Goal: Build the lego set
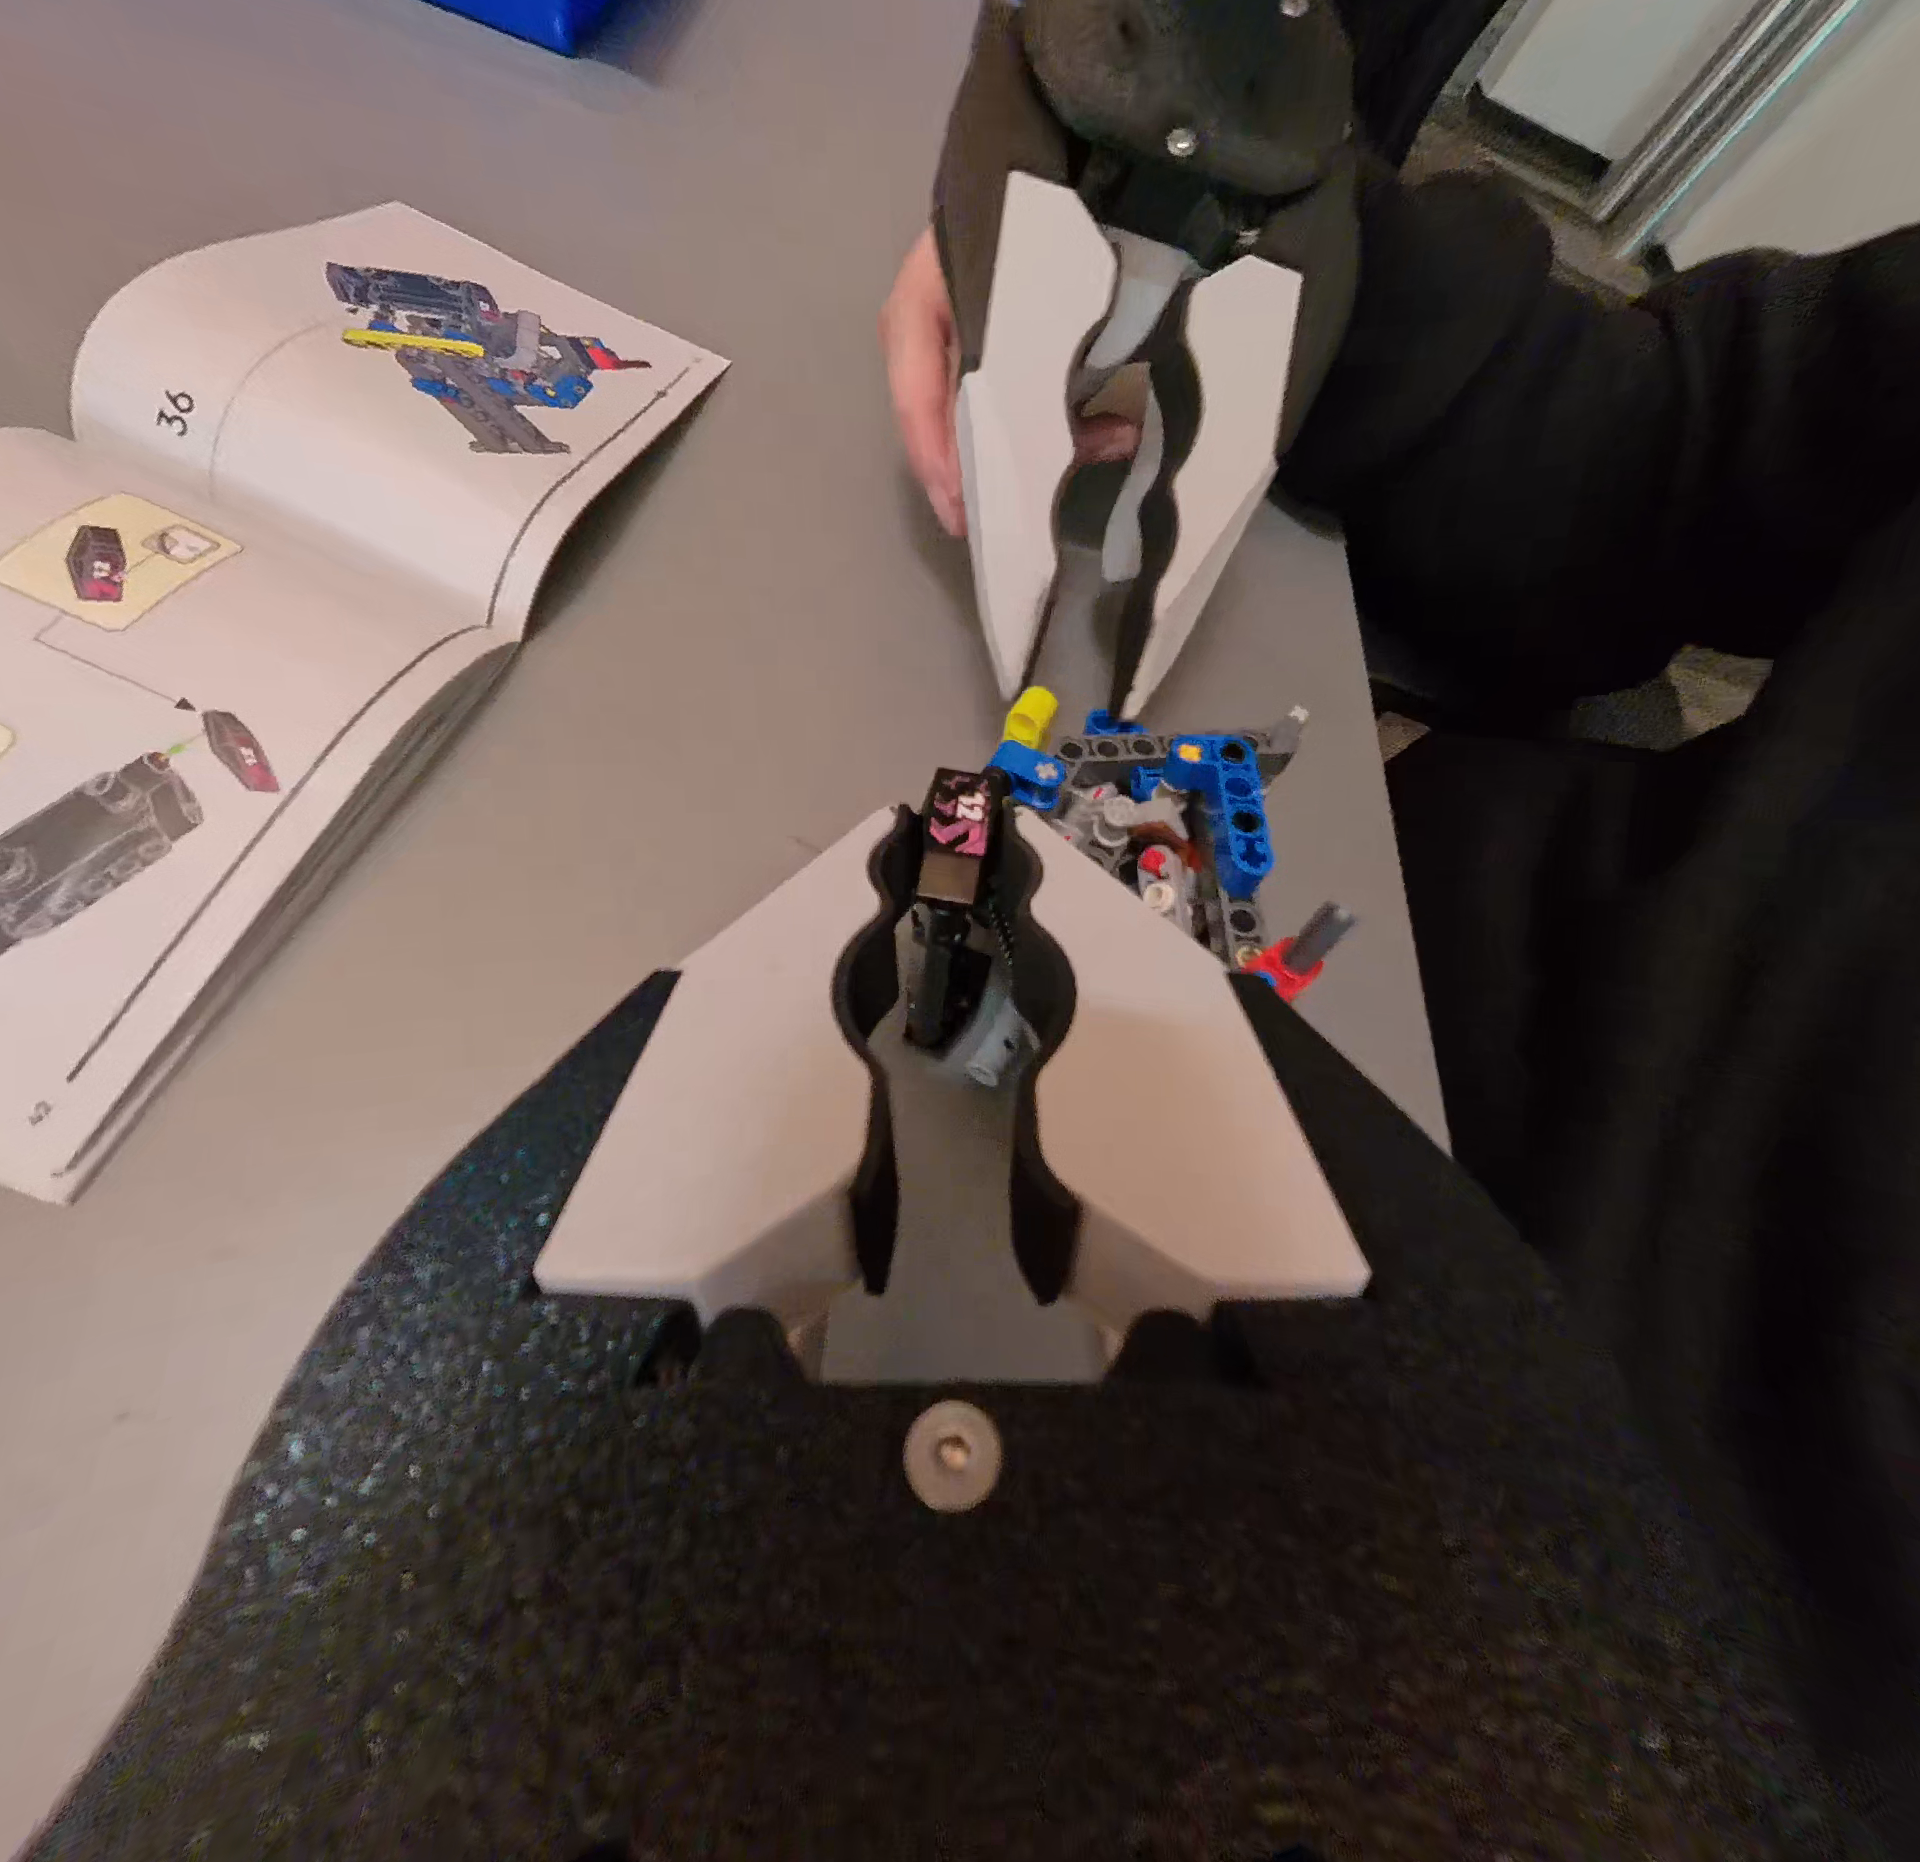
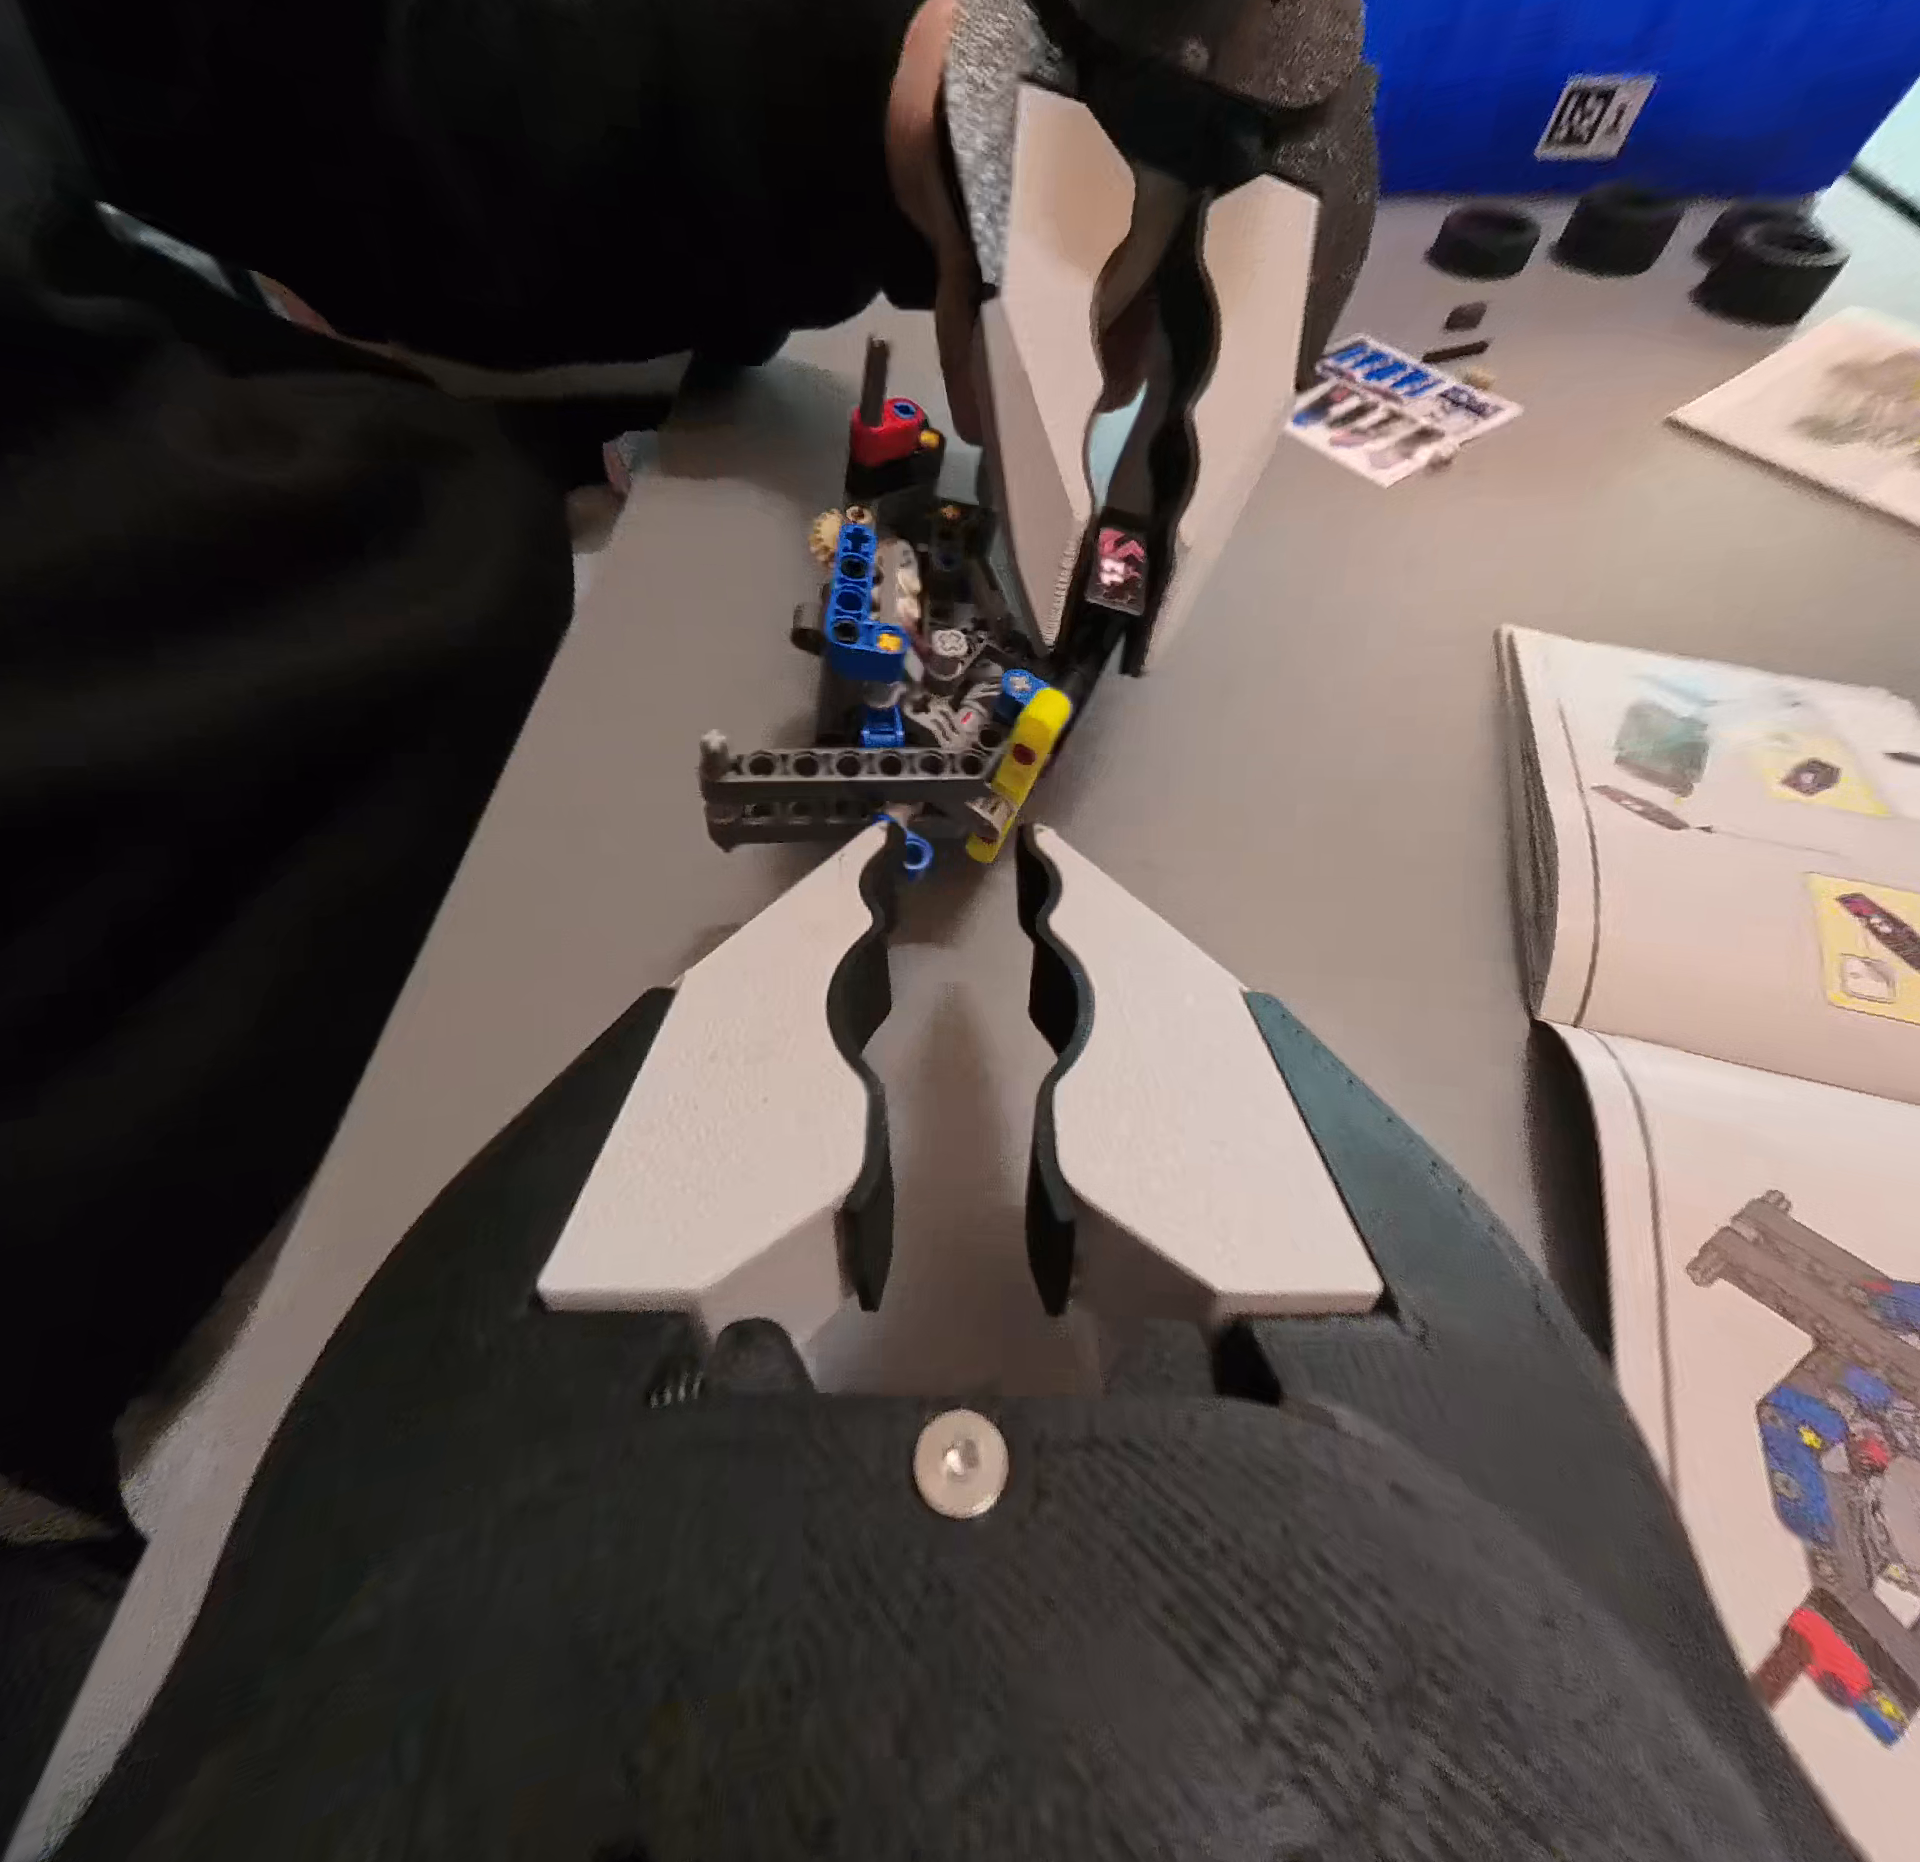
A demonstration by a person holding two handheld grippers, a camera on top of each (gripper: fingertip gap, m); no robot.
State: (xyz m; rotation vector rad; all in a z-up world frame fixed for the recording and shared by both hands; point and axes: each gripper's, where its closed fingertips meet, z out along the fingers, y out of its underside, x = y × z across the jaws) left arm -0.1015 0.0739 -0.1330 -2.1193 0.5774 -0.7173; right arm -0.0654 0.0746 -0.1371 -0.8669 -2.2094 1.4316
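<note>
Grey table (image 2: 1299, 773) carries your brick model (image 2: 883, 711) near its edge, beside your dark sleeve. Your left hand-held gripper (image 1: 961, 825) is clamped on a black stickered piece (image 1: 961, 820) at the model's side. Your right hand-held gripper (image 2: 951, 846) stands apart, its tips just beside the model's grey beam and yellow connector (image 2: 1023, 763). An open instruction booklet (image 1: 312, 586) lies well apart from the model; black tyres (image 2: 1621, 228) and a blue box (image 2: 1662, 46) sit beyond it.

matt grey table (image 1: 727, 586); paper booklet (image 1: 312, 565); glossy plastic brick model (image 2: 883, 732).
</note>
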